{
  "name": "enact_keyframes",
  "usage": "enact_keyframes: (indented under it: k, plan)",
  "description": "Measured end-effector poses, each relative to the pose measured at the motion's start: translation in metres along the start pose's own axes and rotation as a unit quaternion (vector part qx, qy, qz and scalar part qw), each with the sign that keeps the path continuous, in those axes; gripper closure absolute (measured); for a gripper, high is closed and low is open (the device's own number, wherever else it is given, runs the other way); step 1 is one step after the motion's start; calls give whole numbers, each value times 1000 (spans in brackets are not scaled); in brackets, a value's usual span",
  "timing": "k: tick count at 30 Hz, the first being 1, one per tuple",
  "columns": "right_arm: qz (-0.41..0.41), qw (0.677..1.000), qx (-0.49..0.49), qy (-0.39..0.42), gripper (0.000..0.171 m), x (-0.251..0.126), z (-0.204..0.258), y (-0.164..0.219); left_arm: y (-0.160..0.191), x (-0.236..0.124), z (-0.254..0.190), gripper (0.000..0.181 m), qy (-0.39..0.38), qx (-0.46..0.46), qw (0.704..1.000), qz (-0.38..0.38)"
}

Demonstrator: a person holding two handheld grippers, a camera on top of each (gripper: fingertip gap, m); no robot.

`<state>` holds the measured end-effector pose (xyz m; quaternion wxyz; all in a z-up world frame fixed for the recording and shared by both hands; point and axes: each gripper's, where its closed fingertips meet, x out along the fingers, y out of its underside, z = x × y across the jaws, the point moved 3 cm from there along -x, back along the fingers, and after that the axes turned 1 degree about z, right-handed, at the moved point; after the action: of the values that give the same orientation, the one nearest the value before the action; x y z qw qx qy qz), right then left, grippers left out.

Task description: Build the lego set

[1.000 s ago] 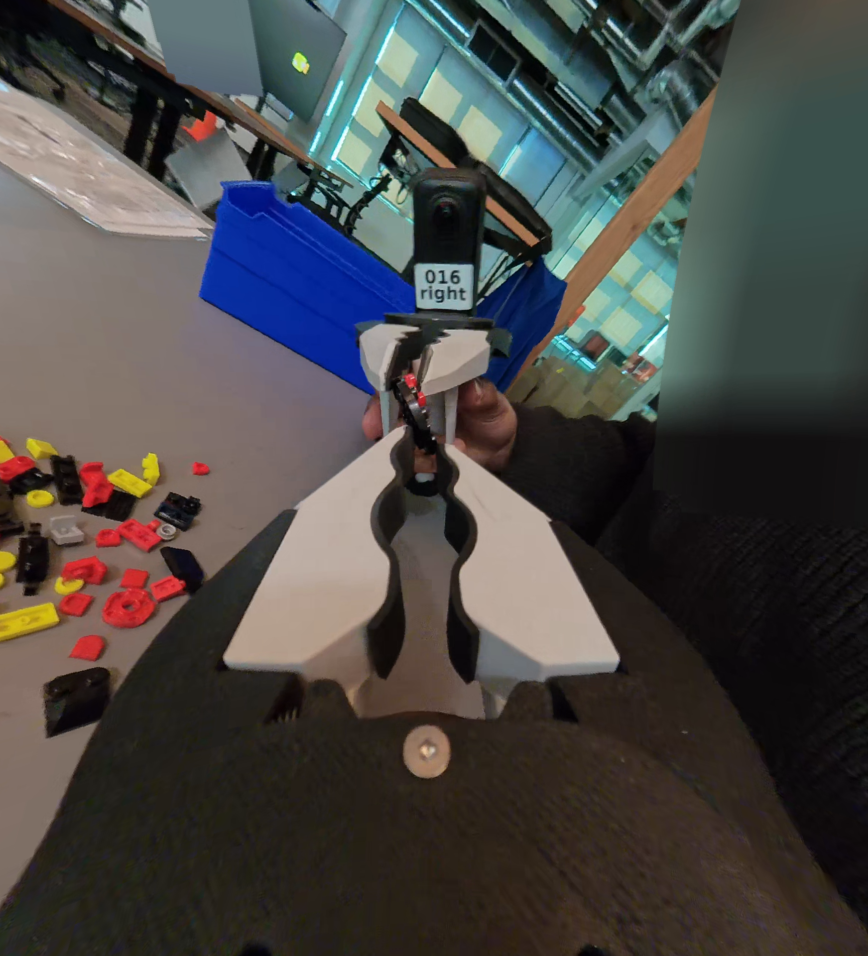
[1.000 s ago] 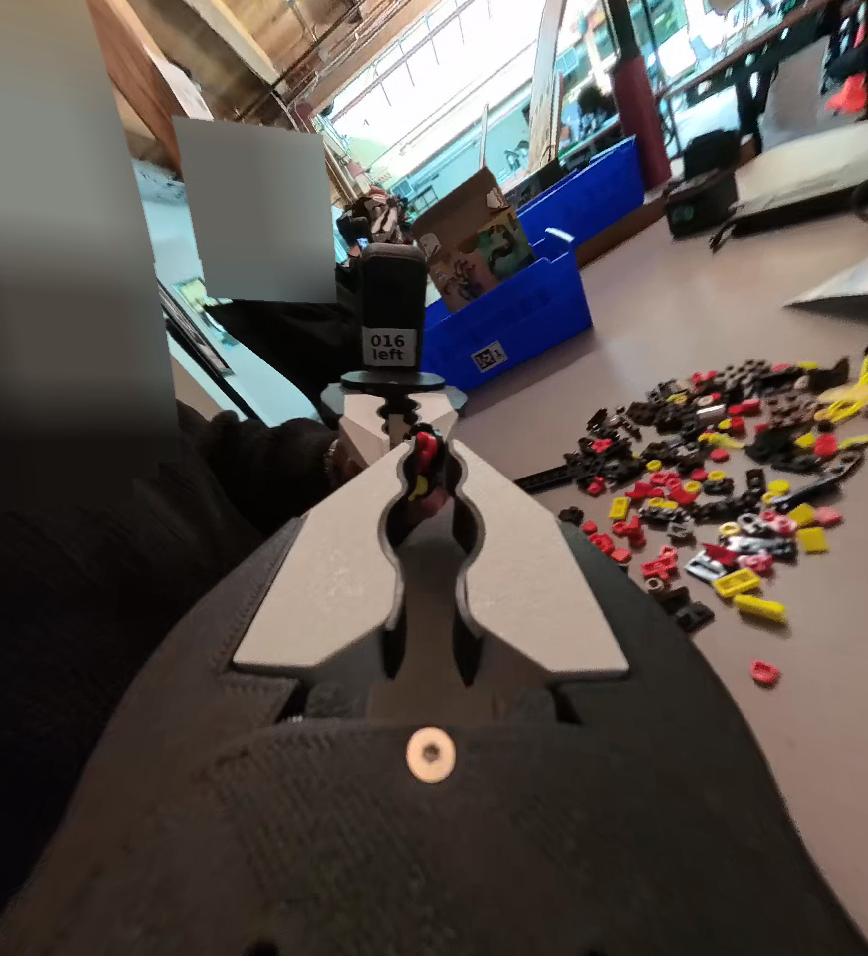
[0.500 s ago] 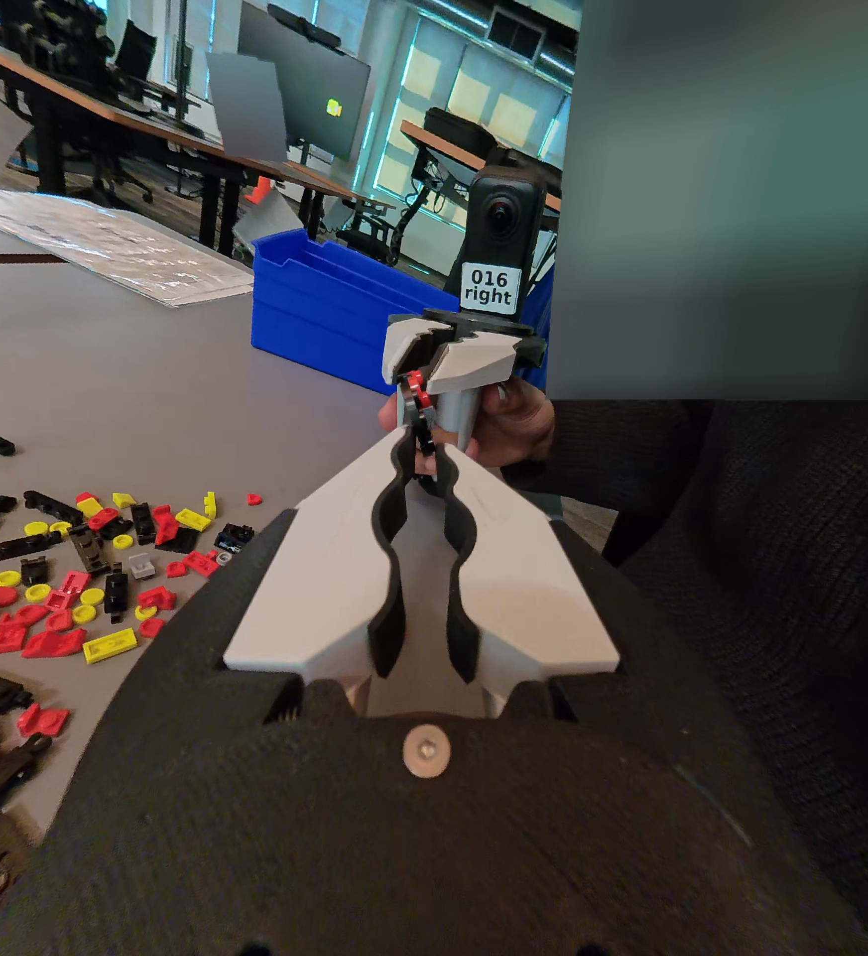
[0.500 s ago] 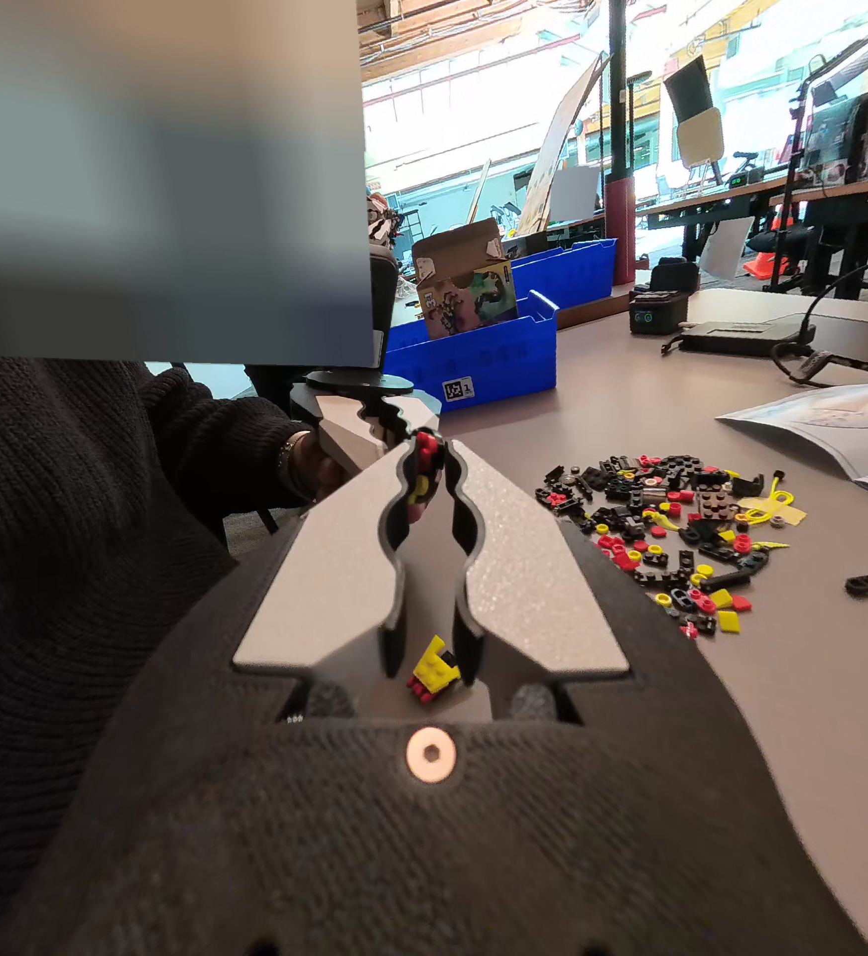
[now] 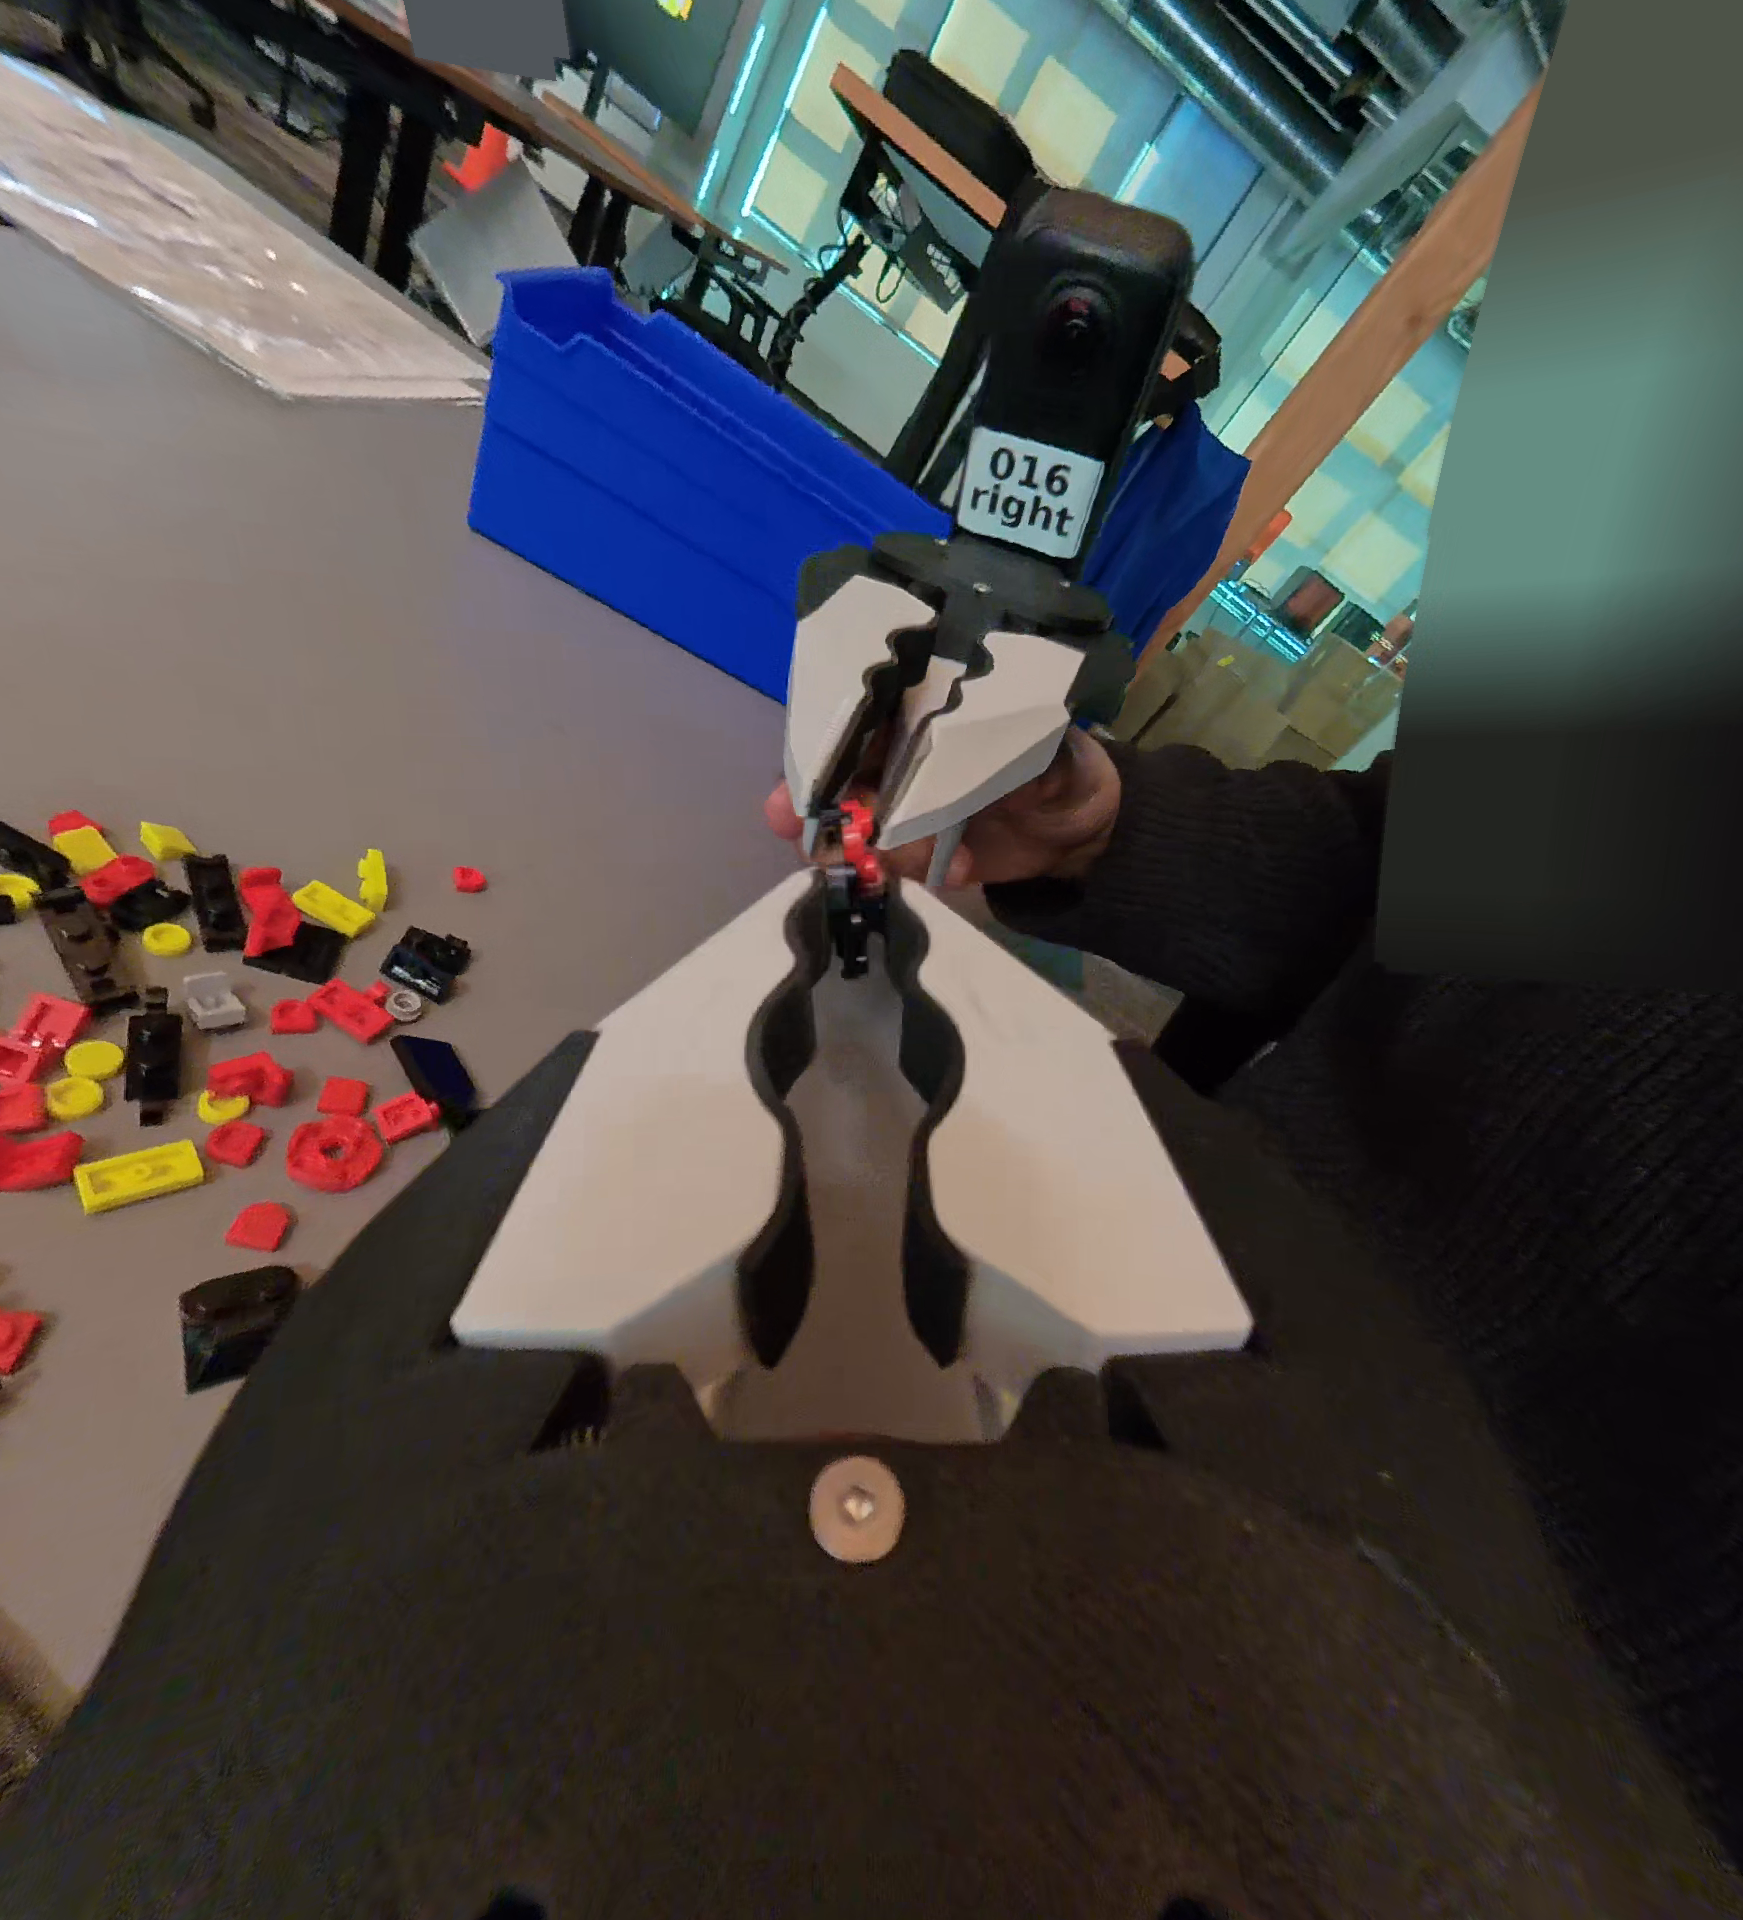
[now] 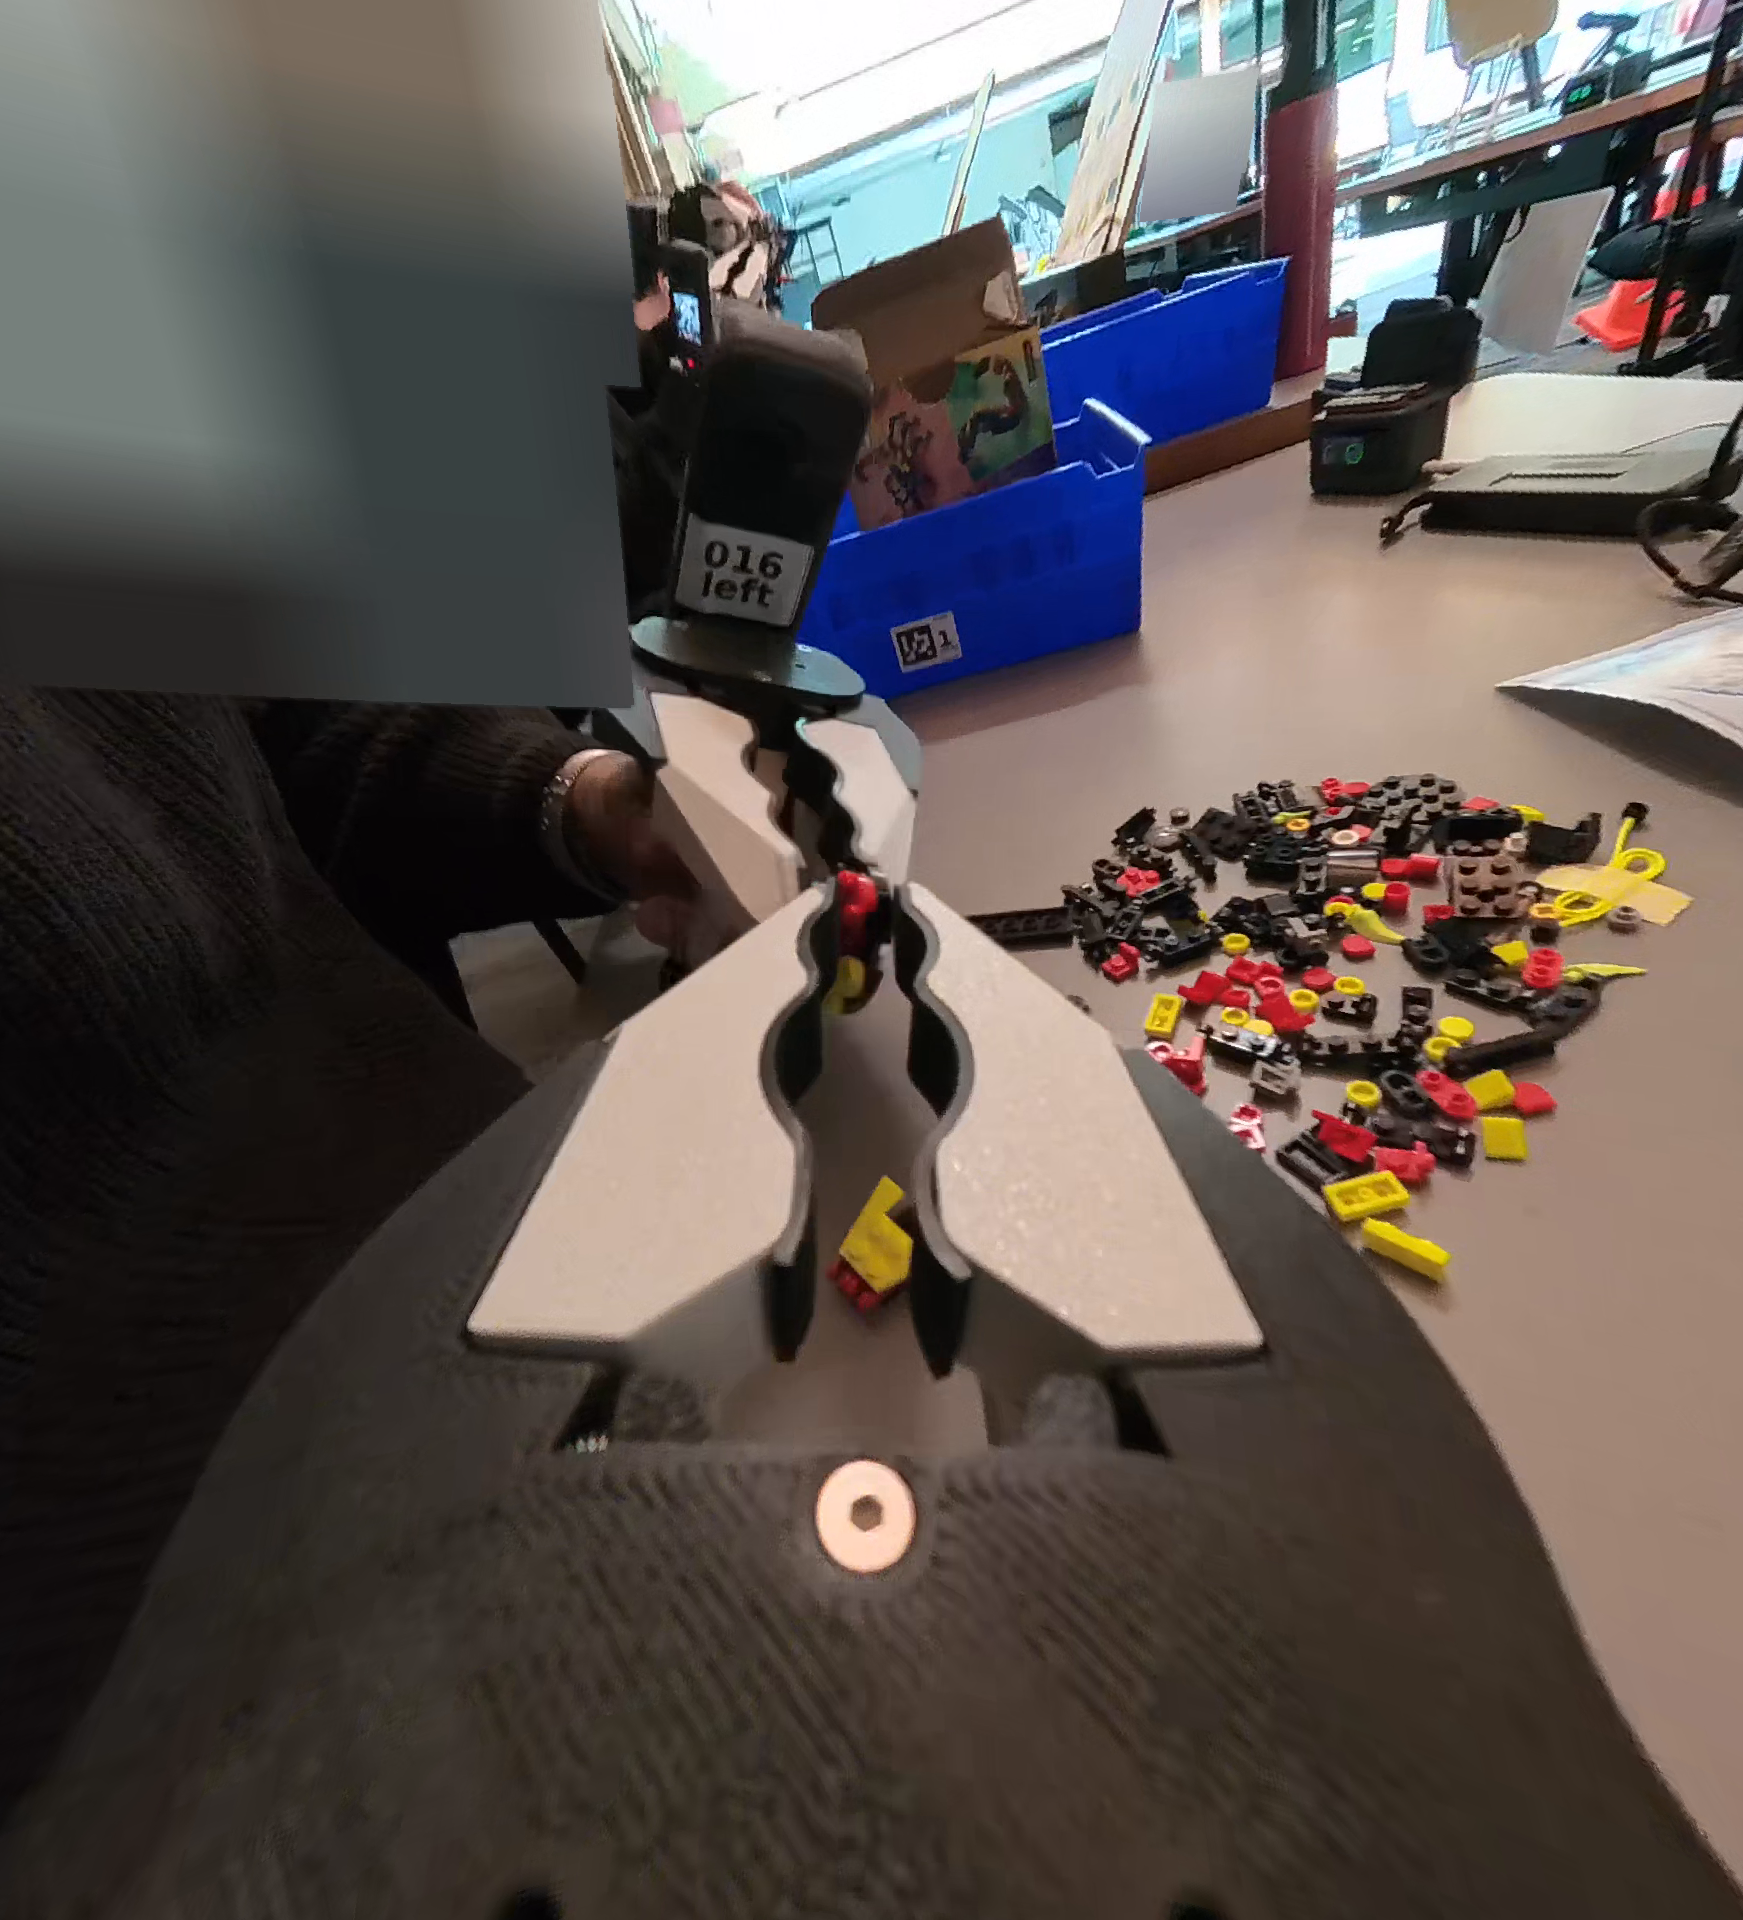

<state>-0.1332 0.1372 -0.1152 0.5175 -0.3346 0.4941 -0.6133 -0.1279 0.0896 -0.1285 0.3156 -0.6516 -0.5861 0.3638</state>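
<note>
Since half a second ago both views have tilted and the two tools have drawn closer, tip to tip; the loose yellow-and-red bit low between the right fingers has stayed there.

Left wrist view: the left hand-held gripper (image 5: 854,914) is nearly closed on the dark lower end of a small black and red assembly (image 5: 854,883), held in the air off the bench (image 5: 275,623) edge. The right hand-held gripper (image 5: 862,821) points down at it, narrow, nipping its red top. My worry is that the two pinches twist against each other and pop the assembly apart, or that a part slips, since each grip covers only a sliver. Loose bricks (image 5: 171,1018) lie to the left, a blue bin (image 5: 659,488) behind. The space below the tools is open, so a dropped part would likely miss the bench.

Right wrist view: the right tool's tips hold red and yellow parts against the left tool's tips. The loose bit (image 6: 877,1242) looks unclamped, so tipping could shed it. The pile sits well to the right, with bare bench between for setting down
</note>
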Motion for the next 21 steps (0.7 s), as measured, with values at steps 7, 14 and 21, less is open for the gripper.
enact_keyframes:
  k: [7,14,21]
  plan:
    - [-35,998,34,39,148,-9,-15,-8,-16,-11,13,176,-5,-59,996,-64]
    - [-22,996,82,31,145,6,-9,-1,-26,-18,16,176,29,-120,986,-115]
    - [-27,994,104,21,164,8,-7,-1,-21,-11,10,176,35,-112,989,-95]
